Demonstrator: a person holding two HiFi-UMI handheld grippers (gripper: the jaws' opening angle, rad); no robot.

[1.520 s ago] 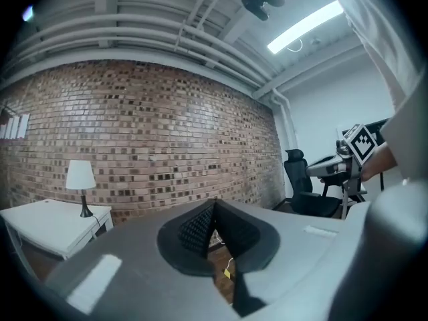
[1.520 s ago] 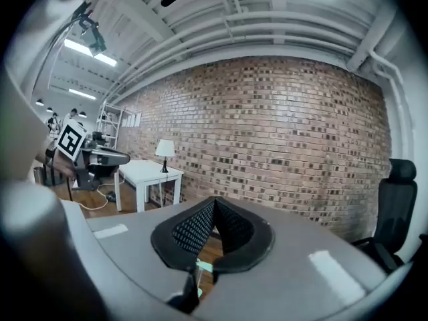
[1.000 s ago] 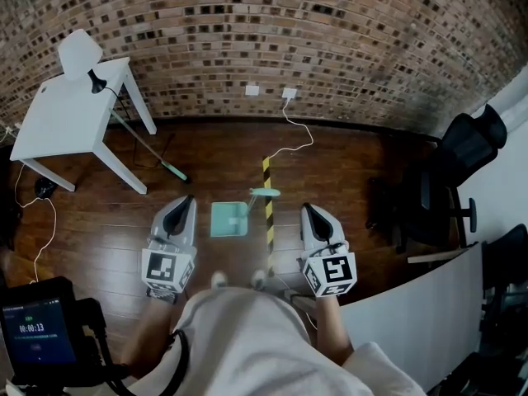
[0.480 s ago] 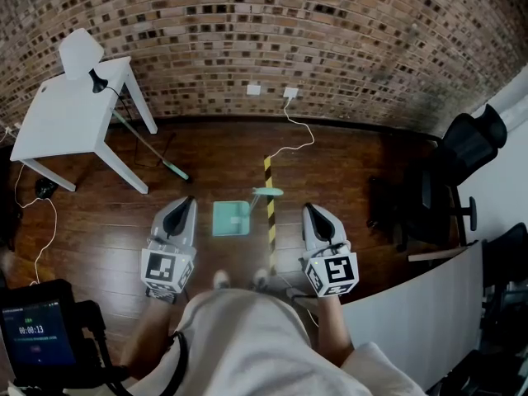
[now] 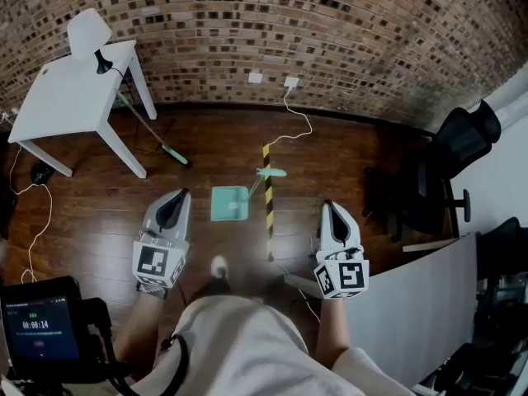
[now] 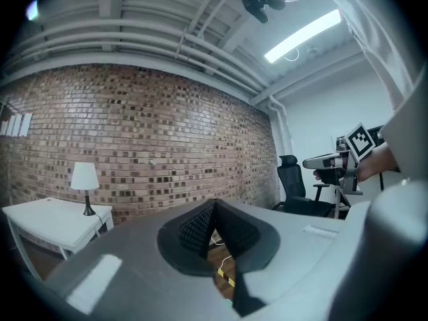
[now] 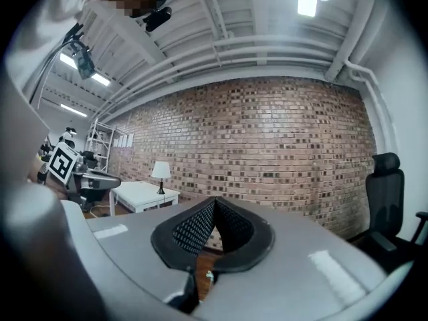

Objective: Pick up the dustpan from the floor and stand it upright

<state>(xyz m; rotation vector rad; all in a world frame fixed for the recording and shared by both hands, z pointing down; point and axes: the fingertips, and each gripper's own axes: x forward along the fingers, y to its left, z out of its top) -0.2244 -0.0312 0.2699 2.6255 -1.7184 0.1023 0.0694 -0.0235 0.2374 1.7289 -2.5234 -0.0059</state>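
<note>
A mint-green dustpan (image 5: 228,203) lies flat on the wooden floor ahead of me, its long handle (image 5: 262,177) angling up and right to a pale grip beside the striped tape. My left gripper (image 5: 175,203) is held level to the dustpan's left, well above the floor, jaws shut and empty. My right gripper (image 5: 333,214) is held level to the right, past the tape, also shut with nothing in it. In the left gripper view the pads (image 6: 200,229) meet at the tip; the right gripper view shows the same closed pads (image 7: 200,226). Neither gripper touches the dustpan.
A yellow-black tape strip (image 5: 267,196) runs along the floor right of the dustpan. A white table (image 5: 74,106) with a lamp (image 5: 89,33) stands at left, a broom (image 5: 153,143) beside it. A black office chair (image 5: 450,167) and a white panel (image 5: 412,304) are at right. A cable (image 5: 295,130) trails from the wall socket.
I have stepped forward: the dustpan sits closer, and one shoe shows on the floor. Both grippers moved with me, and the right one shifted outward to the right.
</note>
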